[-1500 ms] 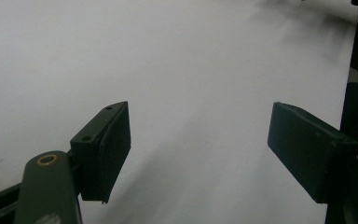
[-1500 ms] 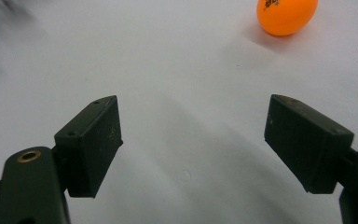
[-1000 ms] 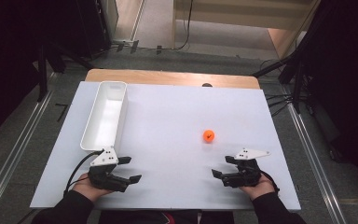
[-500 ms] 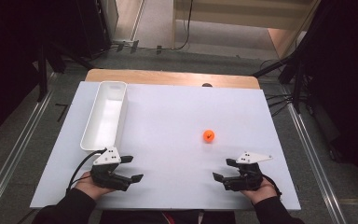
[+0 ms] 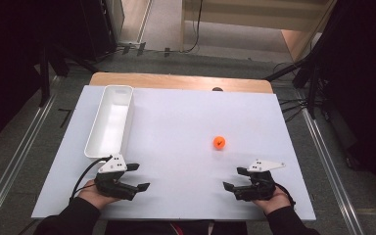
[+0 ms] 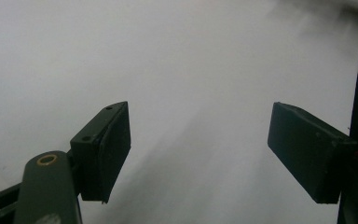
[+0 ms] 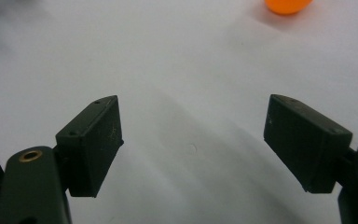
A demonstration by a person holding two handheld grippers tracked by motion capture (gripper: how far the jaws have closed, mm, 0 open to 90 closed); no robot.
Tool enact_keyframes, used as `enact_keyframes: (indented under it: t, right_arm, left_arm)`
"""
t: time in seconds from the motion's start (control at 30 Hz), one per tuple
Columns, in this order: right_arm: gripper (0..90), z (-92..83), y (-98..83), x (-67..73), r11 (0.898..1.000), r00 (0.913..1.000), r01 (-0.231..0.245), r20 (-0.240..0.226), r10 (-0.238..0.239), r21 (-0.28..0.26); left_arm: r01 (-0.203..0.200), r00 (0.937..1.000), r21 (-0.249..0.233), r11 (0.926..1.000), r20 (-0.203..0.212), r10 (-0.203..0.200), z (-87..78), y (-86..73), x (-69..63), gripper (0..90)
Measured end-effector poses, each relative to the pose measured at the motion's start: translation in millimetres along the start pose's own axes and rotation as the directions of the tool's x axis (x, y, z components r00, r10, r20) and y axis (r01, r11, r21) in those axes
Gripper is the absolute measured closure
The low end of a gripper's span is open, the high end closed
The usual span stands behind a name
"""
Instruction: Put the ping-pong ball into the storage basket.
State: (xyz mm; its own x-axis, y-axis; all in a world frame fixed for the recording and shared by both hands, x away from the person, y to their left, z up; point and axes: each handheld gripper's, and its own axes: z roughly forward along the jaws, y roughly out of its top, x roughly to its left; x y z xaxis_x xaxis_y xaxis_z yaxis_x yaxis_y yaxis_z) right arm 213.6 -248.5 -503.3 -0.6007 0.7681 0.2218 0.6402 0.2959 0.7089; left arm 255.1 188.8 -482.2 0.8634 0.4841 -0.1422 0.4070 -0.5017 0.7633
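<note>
A small orange ball lies on the white table top, right of centre. It also peeks in at the top of the right gripper view as the ball. My right gripper rests low near the front edge, below and slightly right of the ball. It is open and holds nothing. My left gripper sits at the front left, just below the tray. It is open too, with bare table between its jaws.
A long white tray runs along the left side of the table, with nothing showing inside it. A wooden strip borders the far edge. Cables trail on the floor at the right.
Both hands have drifted very slightly toward the near edge. The ball and tray have not moved, and both grippers remain open.
</note>
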Motion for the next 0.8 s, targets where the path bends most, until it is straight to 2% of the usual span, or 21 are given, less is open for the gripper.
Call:
enact_keyframes:
  t: [0.07, 0.4, 0.43, 0.47, 0.53, 0.6, 0.8]
  right_arm:
    - [18.1, 0.5, -0.1, 0.4, 1.000, 1.0000, -0.004, 0.005, 0.004, 0.015]
    - [18.1, 0.3, -0.1, 1.1, 1.000, 1.0000, -0.001, -0.003, 0.001, 0.013]
    - [18.1, 0.2, -0.2, 0.8, 1.000, 1.0000, 0.000, -0.002, 0.000, 0.014]
    - [18.1, 0.2, -0.2, 0.8, 1.000, 1.0000, 0.000, -0.002, 0.000, 0.014]
    - [18.1, 0.1, -0.3, 0.9, 1.000, 1.0000, 0.002, -0.002, -0.002, 0.014]
    - [18.1, 0.8, -0.3, 1.2, 1.000, 1.0000, 0.000, -0.001, 0.000, 0.019]
    - [18.1, 1.0, -0.3, 1.0, 1.000, 1.0000, -0.003, 0.005, 0.003, 0.021]
  left_arm:
    - [-0.004, 1.0000, 0.000, 1.0000, -0.002, 0.004, -0.6, 0.2, 0.3, 21.7]
    - [-0.010, 0.9999, 0.001, 0.9999, 0.009, 0.010, 0.7, 2.7, -0.1, 21.7]
    - [-0.028, 0.9993, -0.010, 0.9996, 0.024, 0.028, -0.1, 5.4, -0.7, 21.3]
    - [-0.028, 0.9993, -0.010, 0.9996, 0.024, 0.028, -0.1, 5.4, -0.7, 21.2]
    - [-0.027, 0.9990, -0.039, 0.9989, 0.034, 0.028, -0.3, 7.1, -0.9, 21.2]
    - [-0.015, 0.9990, -0.050, 0.9986, 0.042, 0.017, 1.6, 8.7, -1.2, 17.4]
    - [-0.020, 0.9990, -0.035, 0.9992, 0.039, 0.022, 5.7, 12.6, -2.1, 17.1]
